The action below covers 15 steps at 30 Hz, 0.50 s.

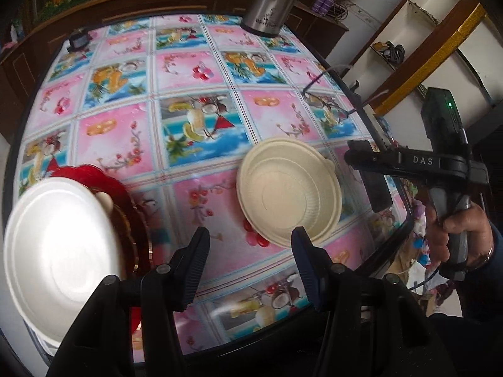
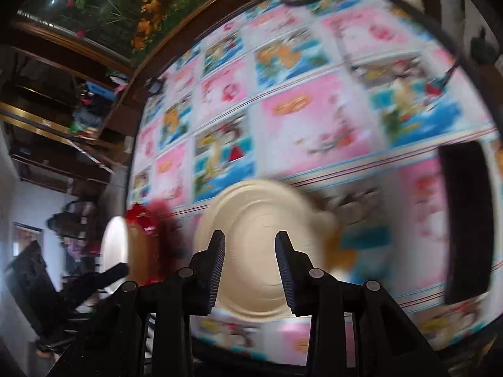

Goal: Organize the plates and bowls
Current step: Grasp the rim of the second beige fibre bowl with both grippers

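The cream bowls (image 1: 289, 190) are nested on the surface (image 1: 201, 125), ready for pickup. The white plate (image 1: 59, 248) is apparently raised over the red dish (image 1: 103, 182). Left tool (image 1: 250, 262) and right tool (image 2: 250, 270) are parted, empty.

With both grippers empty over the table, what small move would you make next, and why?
Probably lower the right gripper to the near rim of the cream bowl. Its jaws are open and empty, and the bowl lies right ahead of them, alone on the tablecloth, apart from the white plate and red plate at left.
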### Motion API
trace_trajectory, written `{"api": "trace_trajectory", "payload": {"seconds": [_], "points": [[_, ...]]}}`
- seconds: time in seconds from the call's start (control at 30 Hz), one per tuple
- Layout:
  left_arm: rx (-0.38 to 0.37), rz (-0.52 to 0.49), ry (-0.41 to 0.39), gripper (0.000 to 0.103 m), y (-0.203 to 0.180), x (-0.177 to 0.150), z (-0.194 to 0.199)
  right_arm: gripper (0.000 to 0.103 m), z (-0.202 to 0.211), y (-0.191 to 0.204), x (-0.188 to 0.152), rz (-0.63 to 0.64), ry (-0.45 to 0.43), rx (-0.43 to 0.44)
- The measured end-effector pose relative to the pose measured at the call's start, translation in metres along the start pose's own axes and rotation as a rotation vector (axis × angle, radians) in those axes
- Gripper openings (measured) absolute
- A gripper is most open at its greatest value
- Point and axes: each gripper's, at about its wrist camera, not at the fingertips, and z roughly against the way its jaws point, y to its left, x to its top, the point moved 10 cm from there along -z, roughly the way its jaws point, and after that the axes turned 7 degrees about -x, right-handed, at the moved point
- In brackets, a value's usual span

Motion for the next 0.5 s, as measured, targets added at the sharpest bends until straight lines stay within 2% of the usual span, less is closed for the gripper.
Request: {"api": "trace_trajectory", "payload": {"seconds": [0.13,0.23,0.33,0.4,0.5], "points": [[-0.016,0.018,0.033,0.053,-0.003,-0.001,-0.02,0.036,-0.004,-0.026,-0.018,-0.013,0.031,-0.005],[0.015,0.036,0.046,0.052,0.002,0.003,-0.034,0.036,-0.012,-0.035,-0.02,-0.033,0.037,0.021],[0.032,0.051,0.061,0.046,0.006,0.005,-0.048,0.036,-0.015,-0.038,-0.018,-0.014,0.018,0.006],[0.055,0.057,0.072,0.036,0.009,0.006,-0.056,0.036,-0.018,-0.037,-0.017,0.0,0.019,0.007],[0.082,0.06,0.096,0.032,0.014,0.006,-0.069,0.036,-0.024,-0.035,-0.017,0.035,0.023,-0.012]]}}
